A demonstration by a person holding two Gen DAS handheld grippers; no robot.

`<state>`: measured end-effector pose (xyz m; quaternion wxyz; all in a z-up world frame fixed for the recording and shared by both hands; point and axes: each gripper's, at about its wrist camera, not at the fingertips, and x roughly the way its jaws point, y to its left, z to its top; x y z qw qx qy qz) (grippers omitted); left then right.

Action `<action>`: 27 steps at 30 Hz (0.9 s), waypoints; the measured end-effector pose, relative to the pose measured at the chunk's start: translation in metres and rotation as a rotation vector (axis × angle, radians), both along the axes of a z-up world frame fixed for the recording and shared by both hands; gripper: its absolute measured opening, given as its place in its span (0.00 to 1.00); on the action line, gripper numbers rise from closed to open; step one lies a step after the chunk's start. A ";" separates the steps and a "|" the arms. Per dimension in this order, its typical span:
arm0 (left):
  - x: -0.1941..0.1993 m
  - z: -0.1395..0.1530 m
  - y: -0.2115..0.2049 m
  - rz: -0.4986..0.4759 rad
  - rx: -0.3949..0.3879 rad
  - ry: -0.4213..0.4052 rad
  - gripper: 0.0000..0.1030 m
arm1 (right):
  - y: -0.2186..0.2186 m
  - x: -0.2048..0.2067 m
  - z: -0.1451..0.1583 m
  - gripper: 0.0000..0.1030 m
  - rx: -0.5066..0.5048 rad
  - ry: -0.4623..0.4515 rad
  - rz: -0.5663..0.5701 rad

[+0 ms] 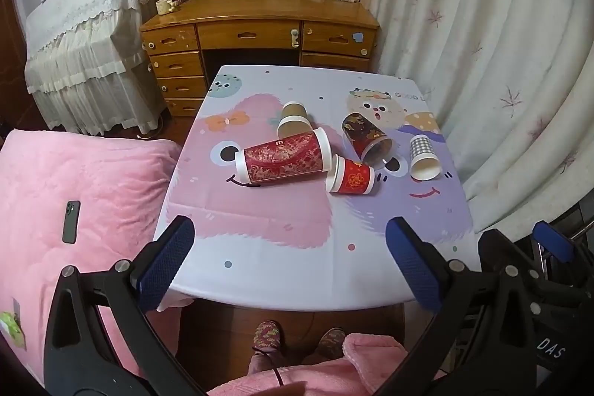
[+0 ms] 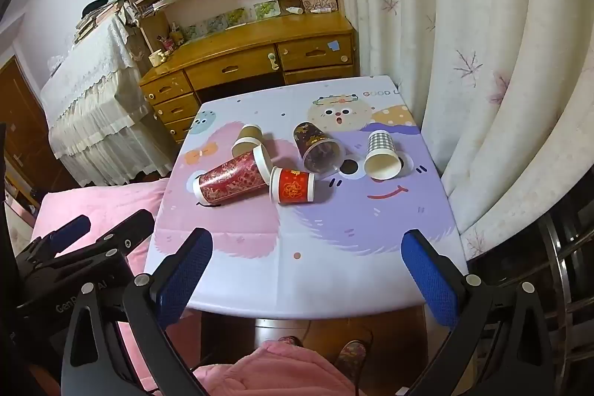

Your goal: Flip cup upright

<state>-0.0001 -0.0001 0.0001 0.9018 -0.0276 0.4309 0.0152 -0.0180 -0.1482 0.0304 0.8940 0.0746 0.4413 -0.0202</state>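
On the cartoon-printed tabletop (image 1: 297, 266), five paper cups lie tipped over, all clustered round the tall red patterned cup (image 1: 284, 157): a short red cup (image 1: 352, 177) touches its rim, others lie beyond. Both the left claw (image 1: 289, 258) and right claw (image 2: 308, 270) hang spread apart, empty, near the front edge. Crowding risks nudging neighbours rolling off.

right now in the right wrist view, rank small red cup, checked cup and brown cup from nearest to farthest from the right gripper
1. small red cup, centre, nearest the right gripper
2. checked cup, right side
3. brown cup, left, farthest back
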 end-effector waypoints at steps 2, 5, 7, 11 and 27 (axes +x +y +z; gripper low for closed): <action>0.000 0.000 0.000 -0.001 -0.002 -0.002 0.99 | 0.001 0.000 0.000 1.00 -0.003 0.004 0.000; 0.000 0.000 0.000 0.000 -0.003 -0.002 0.99 | 0.001 0.000 0.000 1.00 -0.005 -0.001 0.000; 0.000 0.000 0.000 -0.002 -0.004 -0.003 0.99 | 0.002 0.000 0.000 1.00 -0.004 -0.004 0.000; 0.000 0.000 0.001 -0.002 0.002 -0.005 0.99 | 0.004 0.004 -0.002 1.00 -0.004 0.001 -0.001; 0.000 0.000 0.000 0.002 0.010 -0.002 0.99 | 0.000 0.007 -0.004 1.00 -0.011 0.011 -0.008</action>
